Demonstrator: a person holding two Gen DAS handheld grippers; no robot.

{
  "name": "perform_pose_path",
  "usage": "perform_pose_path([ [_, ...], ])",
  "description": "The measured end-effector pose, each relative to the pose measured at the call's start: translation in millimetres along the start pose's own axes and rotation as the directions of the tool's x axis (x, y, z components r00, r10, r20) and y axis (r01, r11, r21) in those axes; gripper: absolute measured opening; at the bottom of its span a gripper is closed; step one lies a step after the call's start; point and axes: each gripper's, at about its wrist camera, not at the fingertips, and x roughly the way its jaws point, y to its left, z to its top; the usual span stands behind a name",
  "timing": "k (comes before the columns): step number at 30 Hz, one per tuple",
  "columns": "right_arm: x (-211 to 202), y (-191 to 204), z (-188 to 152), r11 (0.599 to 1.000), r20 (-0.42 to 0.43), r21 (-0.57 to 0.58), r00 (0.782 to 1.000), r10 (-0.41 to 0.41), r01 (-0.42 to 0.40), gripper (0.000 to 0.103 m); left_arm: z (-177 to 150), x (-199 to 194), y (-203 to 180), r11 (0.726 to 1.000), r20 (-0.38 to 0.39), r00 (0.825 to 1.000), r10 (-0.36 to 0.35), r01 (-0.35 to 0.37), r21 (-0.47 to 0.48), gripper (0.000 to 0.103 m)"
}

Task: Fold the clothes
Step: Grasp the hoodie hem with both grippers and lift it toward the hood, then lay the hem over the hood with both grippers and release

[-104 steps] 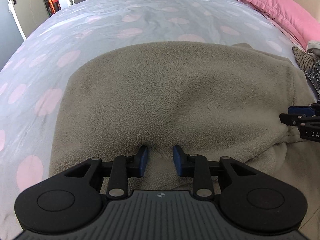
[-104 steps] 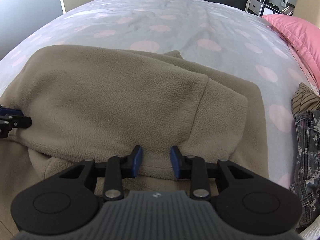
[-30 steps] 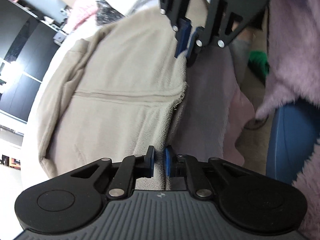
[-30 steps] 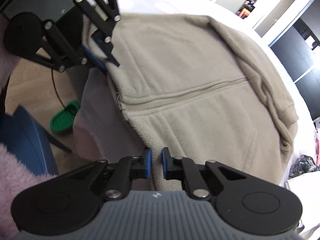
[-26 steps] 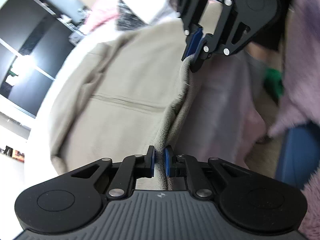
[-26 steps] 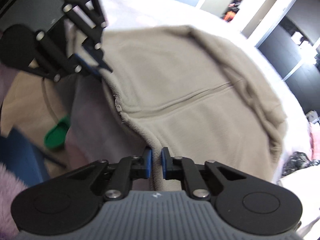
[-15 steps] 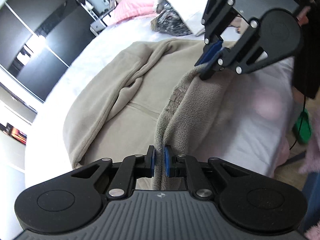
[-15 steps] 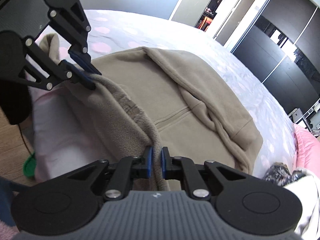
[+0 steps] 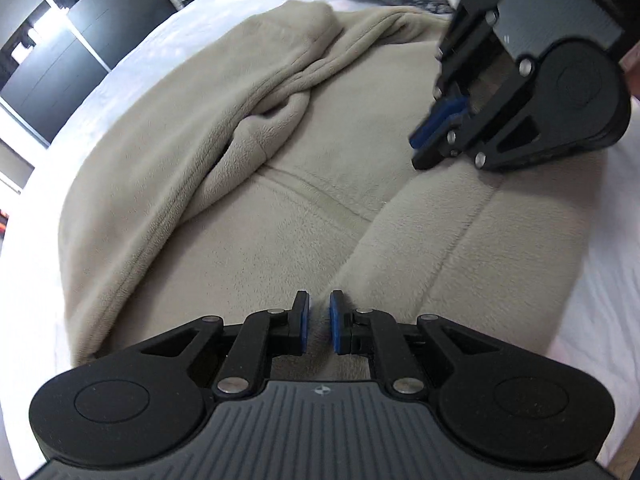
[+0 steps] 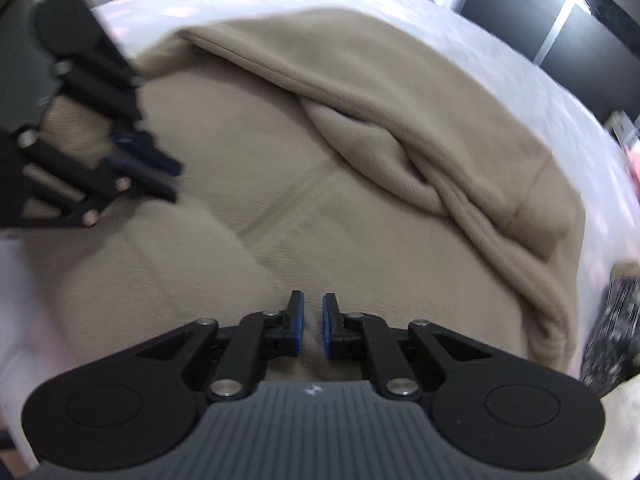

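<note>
Beige fleece (image 9: 328, 152) lies beneath both grippers, whose jaws stand narrowly parted, empty.

- The left wrist camera sits just behind the left tongs (image 9: 319, 322), low and close over the beige fleece jacket (image 9: 280, 184), facing across the bed (image 9: 600, 280).
- The right wrist camera looks likewise past the right tongs (image 10: 311, 325).
- Both views share the jacket's seam and bunched sleeve, and each catches the other tongs.
</note>
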Motion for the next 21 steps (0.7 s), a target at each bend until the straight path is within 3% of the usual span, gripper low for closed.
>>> perform_pose_path([
  [5, 16, -11, -3, 0.996, -0.023, 0.092, 1.000, 0.007, -0.005, 0.011, 1, 3, 13, 0.998, 0.003, 1.000, 0.001, -0.001, -0.059, 0.009],
  [11, -16, -19, 1, 0.996, 0.016, 0.089, 1.000, -0.027, 0.025, 0.015, -1, -22, 26, 0.990, 0.030, 0.998, 0.060, -0.055, -0.127, 0.018],
  [13, -31, -24, 3, 0.995, 0.035, 0.091, 0.999, -0.038, 0.035, 0.029, -2, -35, 32, 0.983, 0.057, 0.995, 0.076, -0.066, -0.169, 0.020],
  [15, -46, -29, 4, 0.995, 0.054, 0.093, 0.997, -0.050, 0.045, 0.036, -1, -48, 39, 0.981, 0.074, 0.993, 0.087, -0.073, -0.178, 0.024],
  [17, -61, -34, 6, 0.994, 0.073, 0.096, 0.995, -0.062, 0.054, 0.042, 0, -62, 47, 0.981, 0.088, 0.991, 0.099, -0.082, -0.178, 0.032],
  [19, -77, -39, 8, 0.993, 0.092, 0.099, 0.993, -0.073, 0.064, 0.048, -2, -74, 56, 0.980, 0.090, 0.990, 0.112, -0.095, -0.174, 0.048],
  [21, -90, -45, 8, 0.992, 0.101, 0.104, 0.992, -0.079, 0.068, 0.053, -6, -84, 68, 0.976, 0.080, 0.989, 0.128, -0.111, -0.186, 0.050],
])
